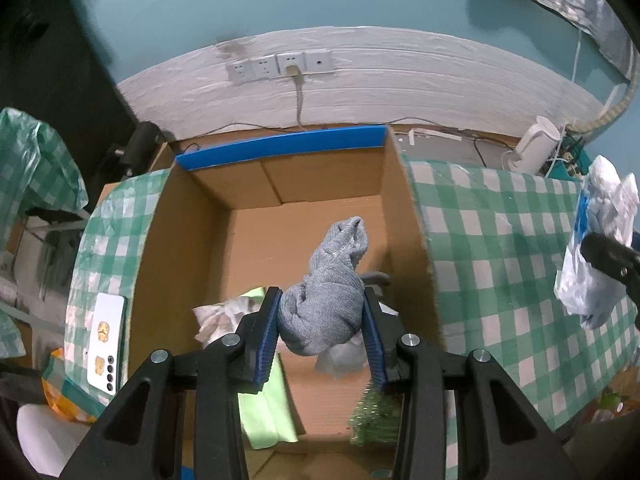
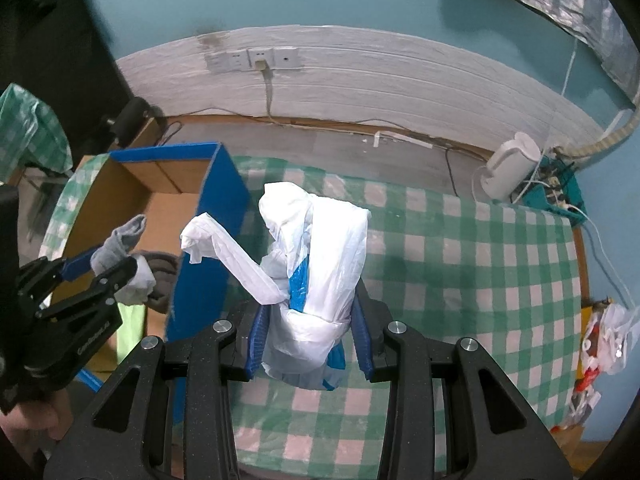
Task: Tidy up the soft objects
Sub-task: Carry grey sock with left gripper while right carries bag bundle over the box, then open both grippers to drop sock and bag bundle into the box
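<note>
Grey knit fabric, a bunched sock (image 1: 324,300), sits pinched between the blue pads of the left gripper (image 1: 322,320), held over the open cardboard box (image 1: 192,248). The sock's loose end points up and away from the camera, above the box floor. Below it in the box lie a light green cloth (image 1: 264,408), a crumpled white paper or cloth (image 1: 218,316), a dark grey item (image 2: 162,276) near the right wall, and something green and glittery (image 1: 376,416) at the near right corner; what that last item is cannot be told. A blue strip (image 1: 280,146) runs along the box's far rim.

To the right of the box, the right gripper (image 2: 310,332) clamps a bundled white plastic bag with blue patches (image 2: 320,264), lifted above the green-and-white checked cloth covering the surface (image 2: 460,272). One twisted tail of the bag droops toward the box's blue outer wall (image 2: 208,248).

A white phone (image 1: 106,342) lies on the checked cloth left of the box. A white kettle (image 2: 510,168) stands at the far right edge of the surface, and wall sockets (image 2: 256,58) with a plugged cable sit on the white wall band behind.
</note>
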Motion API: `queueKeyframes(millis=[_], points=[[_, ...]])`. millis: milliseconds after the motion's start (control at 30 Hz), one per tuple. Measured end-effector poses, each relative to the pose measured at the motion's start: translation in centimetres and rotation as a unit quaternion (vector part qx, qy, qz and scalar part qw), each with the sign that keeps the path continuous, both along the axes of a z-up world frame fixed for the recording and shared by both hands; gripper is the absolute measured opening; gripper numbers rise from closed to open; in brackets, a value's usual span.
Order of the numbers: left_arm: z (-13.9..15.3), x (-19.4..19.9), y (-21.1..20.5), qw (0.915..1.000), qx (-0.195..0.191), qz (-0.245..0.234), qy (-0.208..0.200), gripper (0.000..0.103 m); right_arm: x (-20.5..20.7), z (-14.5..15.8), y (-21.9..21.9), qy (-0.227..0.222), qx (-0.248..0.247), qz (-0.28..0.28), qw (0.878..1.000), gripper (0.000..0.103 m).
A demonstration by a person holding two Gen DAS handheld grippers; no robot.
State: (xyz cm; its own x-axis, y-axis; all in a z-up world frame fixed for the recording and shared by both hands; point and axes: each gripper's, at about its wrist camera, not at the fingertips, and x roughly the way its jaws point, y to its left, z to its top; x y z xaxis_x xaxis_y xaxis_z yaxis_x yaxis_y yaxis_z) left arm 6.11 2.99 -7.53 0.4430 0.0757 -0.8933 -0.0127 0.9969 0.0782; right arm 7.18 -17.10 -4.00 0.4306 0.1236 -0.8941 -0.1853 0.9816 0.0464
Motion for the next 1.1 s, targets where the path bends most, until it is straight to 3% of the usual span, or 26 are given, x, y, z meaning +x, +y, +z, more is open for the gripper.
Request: queueKeyframes(millis=[600,1100], points=[[-1.8,-0.9,7.0,0.9973,-0.016,0.066,0.026,0.039,-0.3,0.0,8.1,0.004,0.005,0.066,0.998,0.036],[-2.3,-2.2,10.0,0.9961,-0.020,0.082,0.026,0.040,-0.4,-0.6,13.3,0.014,0.015,0.098,0.995,0.036]])
